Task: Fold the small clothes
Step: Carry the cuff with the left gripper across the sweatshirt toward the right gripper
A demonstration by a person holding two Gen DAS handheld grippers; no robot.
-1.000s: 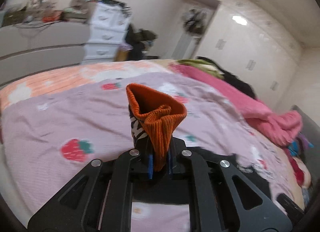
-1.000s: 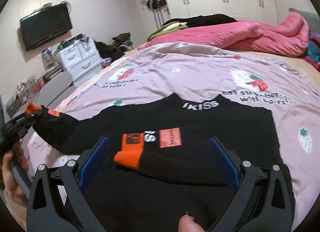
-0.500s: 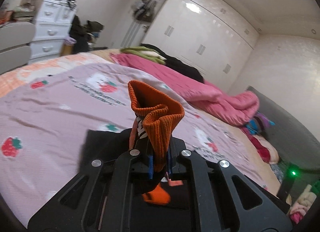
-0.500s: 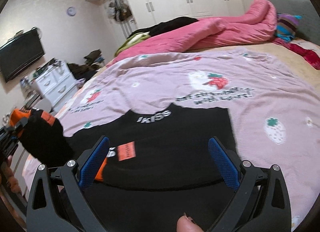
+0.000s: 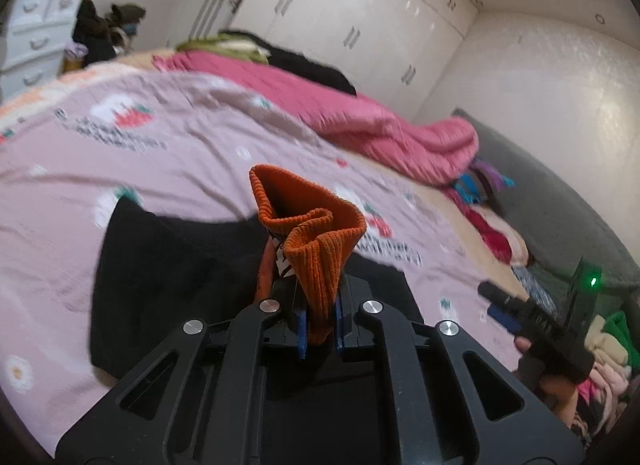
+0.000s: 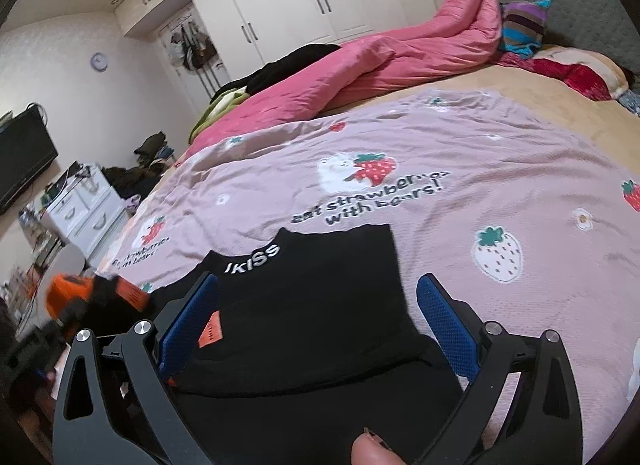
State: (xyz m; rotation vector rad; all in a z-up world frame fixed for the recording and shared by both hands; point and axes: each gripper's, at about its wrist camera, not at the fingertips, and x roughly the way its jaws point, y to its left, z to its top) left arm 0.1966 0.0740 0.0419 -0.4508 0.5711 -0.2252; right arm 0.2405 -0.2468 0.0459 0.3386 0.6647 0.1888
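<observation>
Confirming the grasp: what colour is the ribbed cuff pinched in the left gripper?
Orange; the cuff shows best in the left wrist view.

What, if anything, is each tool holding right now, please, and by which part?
The left tool is shut on the black top's orange ribbed cuff, pinched at the sleeve end. The right tool is open and holds nothing.
</observation>
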